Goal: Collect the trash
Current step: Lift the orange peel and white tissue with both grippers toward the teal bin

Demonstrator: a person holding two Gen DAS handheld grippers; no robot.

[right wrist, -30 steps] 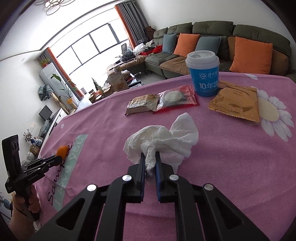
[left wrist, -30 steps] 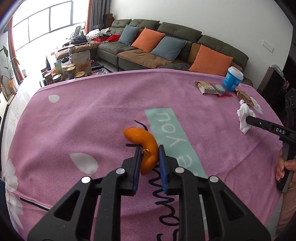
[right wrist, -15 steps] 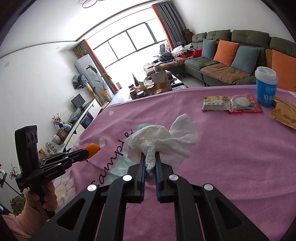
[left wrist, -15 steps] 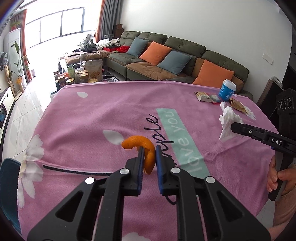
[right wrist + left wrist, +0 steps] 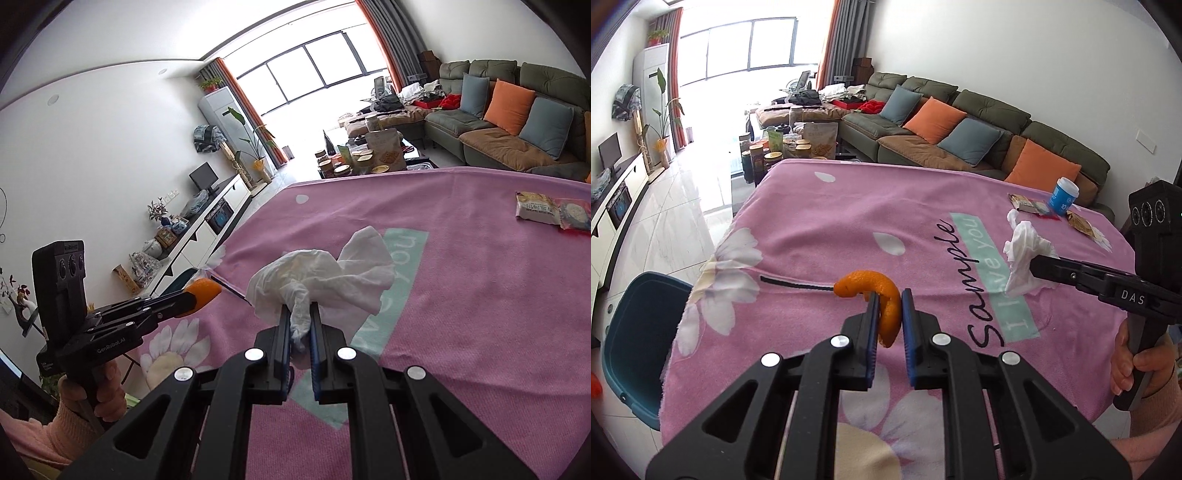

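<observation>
Left wrist view: my left gripper [image 5: 888,306], clamped on the orange peel [image 5: 877,295], has carried it off the cloth toward the table's left edge, where the blue bin [image 5: 631,332] waits.

Bright window [image 5: 750,48] lights white walls, pale tiled floor [image 5: 665,221] — green sofa [image 5: 960,122] with orange cushions.

I see a fuzzy matt pink cloth [image 5: 849,221], a crumpled soft paper tissue [image 5: 325,280], dimpled orange peel [image 5: 882,295], and probably glossy plastic wrappers [image 5: 554,212].
</observation>
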